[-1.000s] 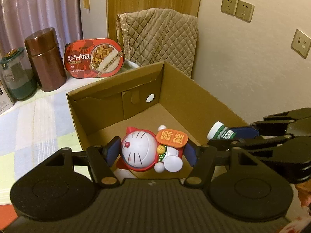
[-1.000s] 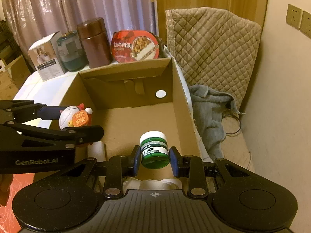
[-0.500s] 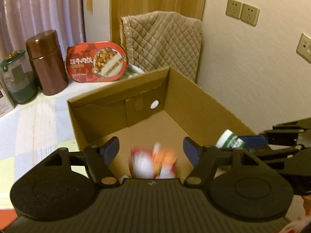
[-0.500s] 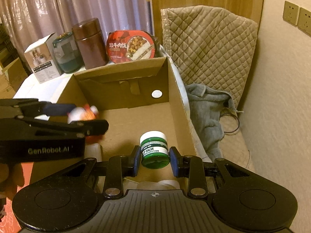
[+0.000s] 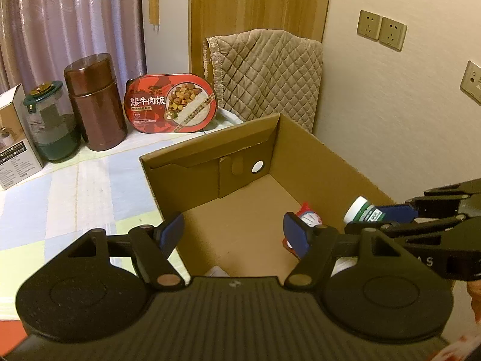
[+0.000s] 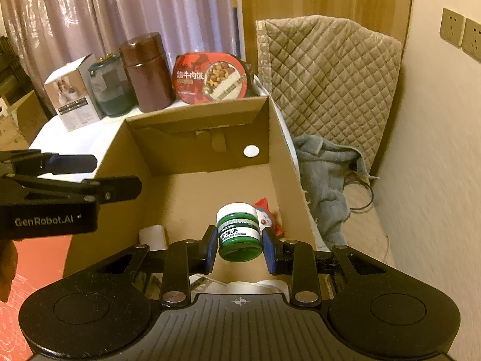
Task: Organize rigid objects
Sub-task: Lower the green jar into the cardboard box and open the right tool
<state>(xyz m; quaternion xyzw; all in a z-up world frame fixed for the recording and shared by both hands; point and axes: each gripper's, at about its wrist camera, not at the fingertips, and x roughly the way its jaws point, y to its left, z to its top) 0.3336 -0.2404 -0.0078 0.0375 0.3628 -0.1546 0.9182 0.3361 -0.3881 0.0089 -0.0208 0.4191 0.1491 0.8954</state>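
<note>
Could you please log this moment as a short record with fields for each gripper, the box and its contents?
left gripper: open, empty, over the near left wall of the box
right gripper: shut on green lip salve jar, held above the box floor
cardboard box: open-topped, on the table
box contents: red and white cat figure lying on the floor near the right wall
behind box: brown canister, red meal tray

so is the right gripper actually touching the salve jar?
Touching. The right wrist view shows the right gripper with both blue pads pressed against the sides of the green salve jar, held above the cardboard box.
</note>
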